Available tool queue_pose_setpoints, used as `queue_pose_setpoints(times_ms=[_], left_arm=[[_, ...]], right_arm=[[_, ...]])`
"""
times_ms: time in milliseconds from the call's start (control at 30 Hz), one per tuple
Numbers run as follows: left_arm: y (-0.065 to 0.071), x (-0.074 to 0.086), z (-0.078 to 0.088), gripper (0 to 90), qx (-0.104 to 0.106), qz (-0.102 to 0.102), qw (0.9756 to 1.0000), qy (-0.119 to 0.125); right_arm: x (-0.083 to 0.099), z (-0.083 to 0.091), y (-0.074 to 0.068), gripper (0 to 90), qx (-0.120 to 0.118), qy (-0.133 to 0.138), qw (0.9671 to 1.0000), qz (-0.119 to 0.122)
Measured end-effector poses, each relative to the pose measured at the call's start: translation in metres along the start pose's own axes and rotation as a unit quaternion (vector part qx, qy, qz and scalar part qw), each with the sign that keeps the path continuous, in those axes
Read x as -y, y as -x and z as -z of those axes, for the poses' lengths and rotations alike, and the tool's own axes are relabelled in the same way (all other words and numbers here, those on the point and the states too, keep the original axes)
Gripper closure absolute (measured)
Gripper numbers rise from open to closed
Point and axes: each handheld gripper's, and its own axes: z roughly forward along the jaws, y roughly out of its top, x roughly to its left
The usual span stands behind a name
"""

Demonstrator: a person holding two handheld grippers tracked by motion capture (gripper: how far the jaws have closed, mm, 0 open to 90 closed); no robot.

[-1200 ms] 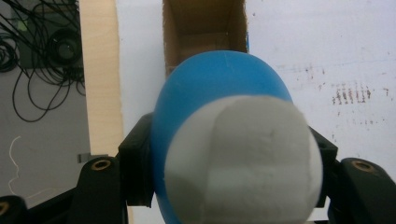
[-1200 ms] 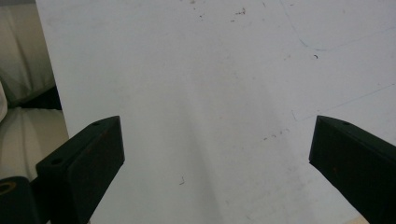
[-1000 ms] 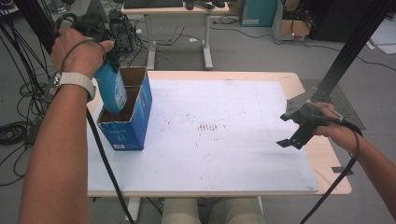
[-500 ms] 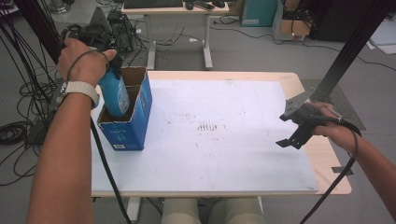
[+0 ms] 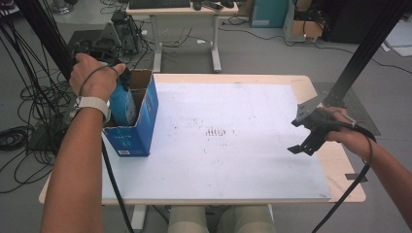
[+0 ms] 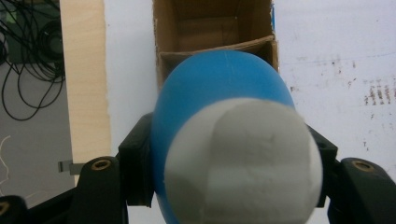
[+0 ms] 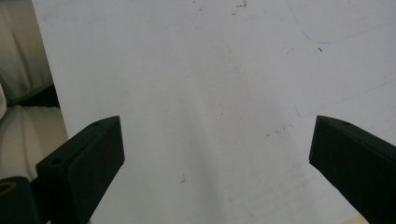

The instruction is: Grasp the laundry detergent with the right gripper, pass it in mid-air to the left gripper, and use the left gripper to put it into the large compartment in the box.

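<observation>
Though partly inside box [image 5: 138, 121], bottle [image 6: 224, 140] base hidden

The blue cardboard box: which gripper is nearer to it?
Left. The left gripper is right above the blue cardboard box, holding a blue bottle partly inside it. The right gripper hovers open over the table's far right side, well apart from the box.

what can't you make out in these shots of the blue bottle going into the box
- Lower part of the blue plastic bottle with the white cap: high view, hidden by the open blue cardboard box wall and the left hand.
- Left gripper: left gripper view, its jaws mostly hidden by the bottle they clamp.
- Box floor: left gripper view, blocked by the bottle.
- Print on the box: high view, too small to read.
- Right gripper, open: high view, partly covered by the hand.
</observation>
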Motion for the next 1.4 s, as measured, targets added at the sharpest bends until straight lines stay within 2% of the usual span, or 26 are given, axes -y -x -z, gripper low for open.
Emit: queue_pose_setpoints(times_ms=[167, 233, 267, 333, 667, 767, 933, 1000, 1033, 1067, 1100, 1133, 1167, 1367, 1400], left_arm=[[0.002, 0.003, -0.011, 37.7, -0.003, -0.002, 1.0, -0.001], [0.002, 0.004, -0.015, 37.7, -0.003, -0.003, 1.0, -0.004], [0.003, 0.004, -0.017, 37.7, -0.004, -0.003, 1.0, -0.003], [0.004, 0.005, -0.02, 37.7, -0.005, -0.005, 1.0, -0.002], [0.006, 0.009, -0.038, 37.6, -0.007, 0.0, 1.0, -0.003], [0.006, 0.01, -0.042, 37.6, -0.006, -0.006, 0.9999, -0.009], [0.007, 0.012, -0.052, 37.7, -0.006, -0.005, 0.9999, -0.011], [0.006, 0.013, -0.056, 37.6, -0.007, -0.006, 0.9999, -0.011], [0.006, 0.013, -0.057, 37.7, -0.007, -0.008, 0.9998, -0.014], [0.006, 0.013, -0.059, 37.6, -0.008, -0.011, 0.9998, -0.016], [0.007, 0.014, -0.061, 37.6, -0.008, -0.008, 0.9999, -0.013], [0.007, 0.014, -0.062, 37.6, -0.008, -0.005, 0.9999, -0.012], [0.007, 0.015, -0.064, 37.6, -0.008, -0.008, 0.9998, -0.016], [0.007, 0.017, -0.074, 37.6, -0.01, -0.008, 0.9998, -0.018], [0.007, 0.017, -0.075, 37.6, -0.009, -0.003, 0.9998, -0.019]], right_arm=[[0.0, 0.0, 0.0, 3.1, 0.001, 0.001, 1.0, -0.001], [0.001, 0.0, 0.002, 3.1, 0.003, -0.004, 0.9999, 0.013], [0.001, 0.0, 0.0, 3.1, 0.002, 0.001, 1.0, -0.001], [0.001, 0.0, 0.0, 3.1, 0.002, 0.001, 1.0, -0.002], [0.003, -0.001, 0.001, 3.1, 0.001, -0.001, 1.0, -0.002], [0.003, -0.001, 0.001, 3.1, 0.002, -0.001, 1.0, -0.004], [0.004, -0.002, 0.001, 3.1, 0.001, -0.001, 1.0, -0.005], [0.005, -0.001, 0.003, 3.1, 0.003, -0.005, 1.0, 0.007], [0.004, -0.002, 0.001, 3.1, 0.001, -0.001, 1.0, -0.006], [0.005, -0.002, 0.001, 3.1, 0.001, -0.001, 1.0, -0.007], [0.005, -0.001, 0.003, 3.1, 0.003, -0.006, 1.0, 0.005], [0.006, -0.001, 0.003, 3.1, 0.003, -0.005, 1.0, 0.006], [0.005, -0.001, 0.002, 3.1, 0.001, -0.001, 1.0, -0.008], [0.006, -0.001, 0.001, 3.1, 0.001, -0.001, 1.0, -0.009], [0.006, -0.001, 0.001, 3.1, 0.001, -0.001, 1.0, -0.009]])
